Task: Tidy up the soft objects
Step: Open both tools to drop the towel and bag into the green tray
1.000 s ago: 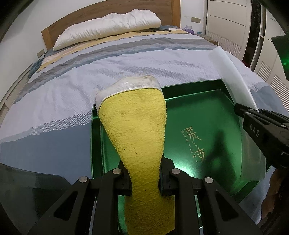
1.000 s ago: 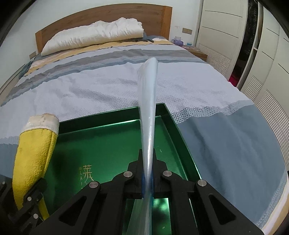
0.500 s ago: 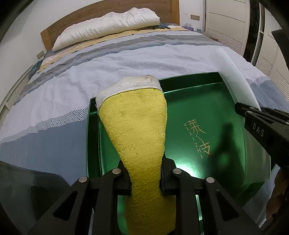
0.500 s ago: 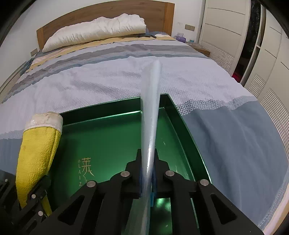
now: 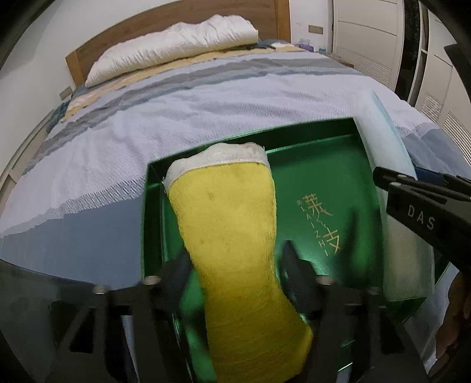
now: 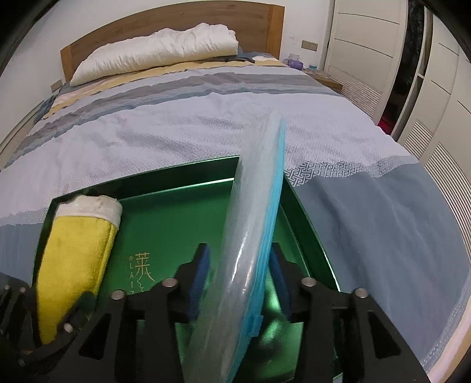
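A rolled yellow towel [image 5: 232,229] with a white hem stands tilted in the left half of the green tray [image 5: 309,125], its hem end toward the tray's far wall. My left gripper [image 5: 235,256] is opening, and its pads have drawn back from the towel, which is still between them. A flat pale blue plastic packet [image 6: 256,206] stands on edge along the right side of the tray [image 6: 176,168]. My right gripper [image 6: 239,250] is opening too, with its blue pads [image 6: 200,271] off the packet, which leans between them. The towel [image 6: 76,253] shows at the left in the right wrist view.
The tray lies on a bed with a striped grey, blue and yellow cover [image 6: 176,117]. A white pillow [image 6: 159,50] rests against the wooden headboard [image 6: 176,17]. White wardrobe doors [image 6: 435,88] line the right wall. Gold lettering [image 5: 321,224] marks the tray's bare middle.
Both grippers' jaws have spread apart and let go of the towel and the packet. The packet has tipped to lean rightward. Neither hand has shifted noticeably.
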Demonstrator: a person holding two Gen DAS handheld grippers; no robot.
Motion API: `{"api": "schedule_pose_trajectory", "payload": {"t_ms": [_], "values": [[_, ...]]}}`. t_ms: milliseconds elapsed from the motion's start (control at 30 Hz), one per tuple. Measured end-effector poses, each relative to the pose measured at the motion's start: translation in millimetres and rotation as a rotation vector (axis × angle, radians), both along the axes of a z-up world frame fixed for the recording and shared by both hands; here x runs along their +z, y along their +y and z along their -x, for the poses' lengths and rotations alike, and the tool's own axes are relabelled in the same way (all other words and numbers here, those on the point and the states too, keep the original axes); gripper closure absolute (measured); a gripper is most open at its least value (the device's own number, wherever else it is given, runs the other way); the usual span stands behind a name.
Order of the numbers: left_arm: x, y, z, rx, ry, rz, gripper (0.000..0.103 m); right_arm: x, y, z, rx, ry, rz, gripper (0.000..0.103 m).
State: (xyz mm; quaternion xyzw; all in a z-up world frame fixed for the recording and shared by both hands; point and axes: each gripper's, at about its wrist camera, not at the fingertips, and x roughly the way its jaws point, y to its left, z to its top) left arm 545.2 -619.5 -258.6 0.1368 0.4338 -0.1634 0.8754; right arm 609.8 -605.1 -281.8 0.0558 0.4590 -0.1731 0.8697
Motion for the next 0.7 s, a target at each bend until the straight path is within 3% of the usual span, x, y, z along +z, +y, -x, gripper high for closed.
{"api": "schedule_pose_trajectory", "payload": {"t_ms": [67, 433, 700], "values": [[3.6, -1.0, 1.6, -0.002, -0.017, -0.003, 0.038, 2.9, -0.3, 1.2, -0.006, -0.006, 0.011, 0.052], [22.0, 1.6, 14.0, -0.002, -0.053, 0.014, 0.035, 24.8, 6.3, 18.4, -0.006, -0.04, 0.02, 0.05], [67.9, 18.3, 51.0, -0.034, -0.064, 0.099, 0.035, 65.3, 21.5, 68.8, -0.034, -0.076, 0.039, 0.05]]}}
